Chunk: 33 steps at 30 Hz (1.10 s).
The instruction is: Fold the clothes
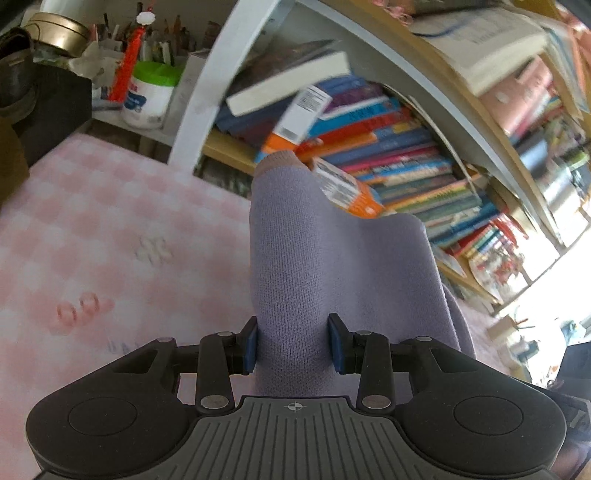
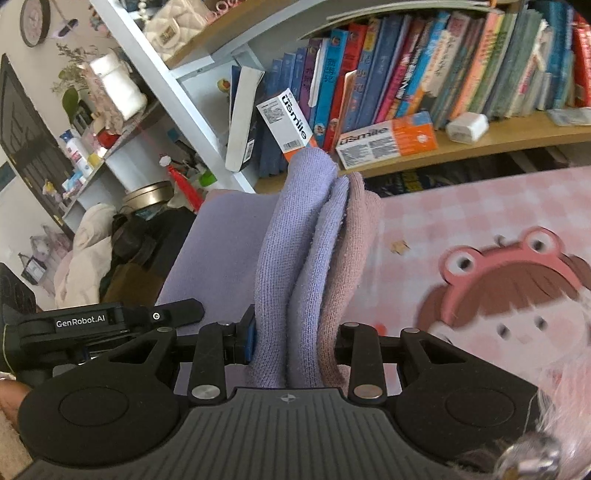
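The left gripper (image 1: 293, 343) has its two blue-padded fingers (image 1: 250, 345) part-way apart and pressed against either side of a lavender knit garment (image 1: 332, 266), which fills the gap between them and is pinched there. The cloth rises from the jaws straight ahead along the fingers' line, so its long axis runs away from the camera, and it ends in a narrow tan-pink ribbed cuff (image 1: 277, 160) at the far tip. The right gripper (image 2: 291, 343) is likewise clamped on the same garment (image 2: 288, 266), here bunched into about three thick folds, two lavender and one dusty pink on the right; only the left blue pad (image 2: 250, 341) shows, the other is buried in the cloth. These folds also run lengthwise away from the jaws, with a flatter lavender panel spreading off to the left. In the right wrist view the back of the other gripper, marked GenRobot.AI (image 2: 85, 321), sits just beside it on the left. Under both lies a pink-and-white checked bedsheet (image 1: 110, 229); in the right wrist view it carries one printed cartoon girl with a frog headband (image 2: 517, 288). Beyond stands a bookshelf (image 2: 480, 144) packed with many books, too blurred in the left wrist view to count. Two orange-and-white toothpaste boxes (image 2: 388, 138) sit on it, one leaning upright, one lying flat. To the left are one round gold tin (image 1: 59, 31) and one white tub with a green lid (image 1: 151, 96).
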### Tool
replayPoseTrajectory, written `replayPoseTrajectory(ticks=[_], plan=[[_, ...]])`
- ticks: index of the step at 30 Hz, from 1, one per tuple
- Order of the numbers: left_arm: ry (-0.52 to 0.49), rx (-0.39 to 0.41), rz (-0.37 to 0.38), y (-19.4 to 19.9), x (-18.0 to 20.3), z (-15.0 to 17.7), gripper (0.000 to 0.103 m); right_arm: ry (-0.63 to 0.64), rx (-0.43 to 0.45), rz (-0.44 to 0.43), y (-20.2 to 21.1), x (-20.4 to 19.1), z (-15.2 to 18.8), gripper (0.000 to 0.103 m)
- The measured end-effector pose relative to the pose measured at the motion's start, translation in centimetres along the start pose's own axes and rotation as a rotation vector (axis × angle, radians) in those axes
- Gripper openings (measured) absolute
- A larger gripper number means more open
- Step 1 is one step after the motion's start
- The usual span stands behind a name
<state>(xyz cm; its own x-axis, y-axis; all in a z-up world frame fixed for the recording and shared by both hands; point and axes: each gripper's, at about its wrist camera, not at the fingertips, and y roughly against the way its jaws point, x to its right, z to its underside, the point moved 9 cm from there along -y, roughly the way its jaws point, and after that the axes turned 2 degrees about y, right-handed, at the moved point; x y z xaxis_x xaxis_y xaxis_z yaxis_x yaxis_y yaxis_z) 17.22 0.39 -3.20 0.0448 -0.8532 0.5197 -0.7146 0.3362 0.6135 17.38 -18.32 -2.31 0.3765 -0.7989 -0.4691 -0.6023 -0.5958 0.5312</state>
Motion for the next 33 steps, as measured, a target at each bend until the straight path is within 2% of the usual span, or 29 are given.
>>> replayPoseTrajectory(ticks=[9,15,19,24,28,31,33], plan=[[0.009,-0.022,-0.022,-5.4,-4.1,-4.7,0.036,-0.044,-0.011,0.017,-8.4,1.3,-2.8,0.029],[0.003,-0.04,-0.046,-8.2,-5.4,-5.3,0.036,-0.074,-0.011,0.055,-11.5,3.1,-2.7,0.03],[0.014,-0.046,-0.05,-8.9,-6.4,-4.9,0.043,-0.093,-0.021,0.077,-12.4,3.9,-2.0,0.034],[0.004,-0.035,-0.065,-8.6,-6.5,-4.9,0.048,-0.094,-0.021,0.104,-12.3,4.4,-1.9,0.048],[-0.043,-0.001,-0.12,-7.6,-6.0,-5.3,0.049,-0.034,-0.014,0.178,-11.2,4.4,-2.5,0.065],[-0.093,0.041,-0.155,-5.9,-5.2,-5.5,0.057,-0.002,-0.008,0.249,-9.8,4.4,-3.0,0.076],[-0.127,0.072,-0.161,-4.6,-4.4,-5.4,0.061,-0.007,0.004,0.29,-8.6,4.5,-3.1,0.078]])
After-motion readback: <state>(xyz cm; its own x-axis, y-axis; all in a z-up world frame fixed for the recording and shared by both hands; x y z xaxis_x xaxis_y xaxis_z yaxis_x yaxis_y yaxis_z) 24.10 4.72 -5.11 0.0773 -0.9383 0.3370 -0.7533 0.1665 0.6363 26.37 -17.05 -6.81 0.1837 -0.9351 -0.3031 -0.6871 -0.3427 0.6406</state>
